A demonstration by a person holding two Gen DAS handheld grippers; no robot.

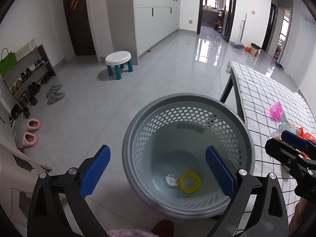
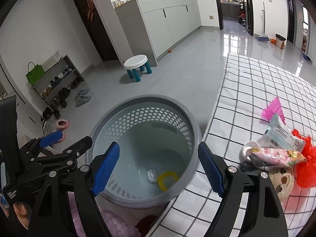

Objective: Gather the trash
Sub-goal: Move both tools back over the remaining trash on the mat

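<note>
Both claws gape wide and empty over the bin (image 2: 142,138). Trash pile (image 2: 276,154) lies right of the right claw (image 2: 158,167) on the counter (image 2: 246,83); approach low, pinch one wrapper.

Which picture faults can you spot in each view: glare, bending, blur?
Left wrist view: window glare streaks the floor, and the table edge bows from fisheye distortion. Right wrist view: the same floor glare, dark rounded corners, and the basket rim looks slightly smeared.
</note>
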